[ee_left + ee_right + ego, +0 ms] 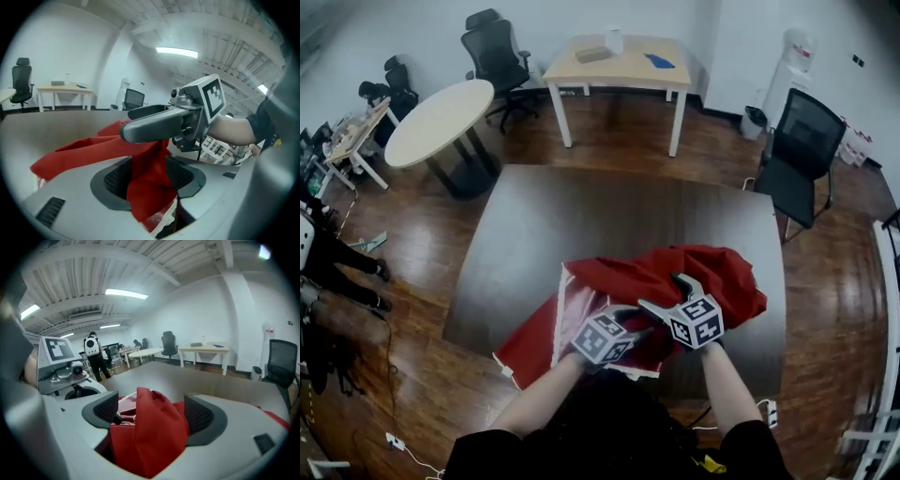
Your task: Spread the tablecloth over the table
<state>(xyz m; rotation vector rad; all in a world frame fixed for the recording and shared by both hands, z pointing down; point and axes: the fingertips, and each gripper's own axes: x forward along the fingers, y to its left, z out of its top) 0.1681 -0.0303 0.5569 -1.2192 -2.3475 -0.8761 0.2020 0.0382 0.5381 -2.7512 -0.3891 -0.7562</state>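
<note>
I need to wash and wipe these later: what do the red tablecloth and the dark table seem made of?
The tablecloth: thin woven fabric, matte red; it bunches in soft folds, with white lacy trim. The table: likely wood or wood-look laminate, dark grey-brown, smooth with a faint sheen; which, I cannot tell.

No word, number or brand name can be read anywhere. The left cube [602,338] and the right cube [697,322] carry only black-and-white square patterns, no letters.
</note>
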